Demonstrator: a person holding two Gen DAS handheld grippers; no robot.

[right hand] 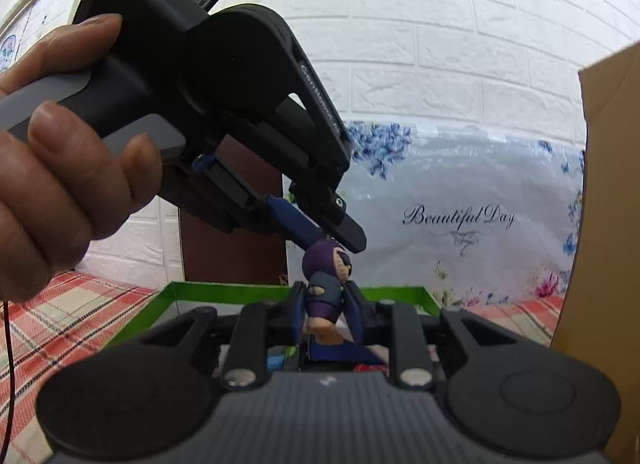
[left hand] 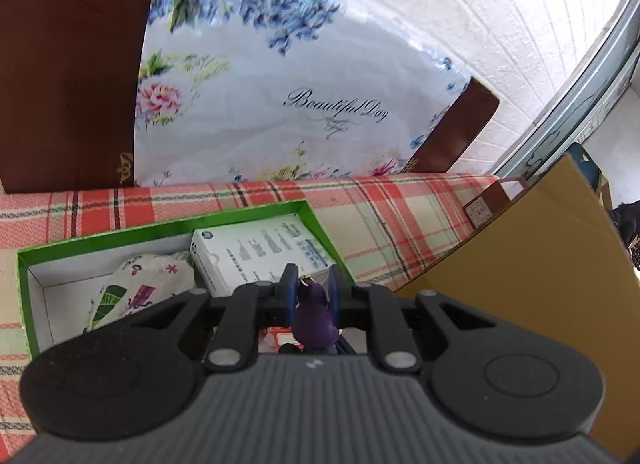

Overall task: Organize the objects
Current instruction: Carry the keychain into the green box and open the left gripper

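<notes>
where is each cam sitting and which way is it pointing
Left wrist: sits on the left gripper, looking along its fingers down into the green box on the plaid cloth, toward the floral pillow; only its own fingers show, closed on the purple figurine.
Right wrist: sits on the right gripper, facing the white brick wall; it shows the person's left hand holding the left gripper above.
Shared: the figurine, gripped by both at once, plus the box and the pillow.
</notes>
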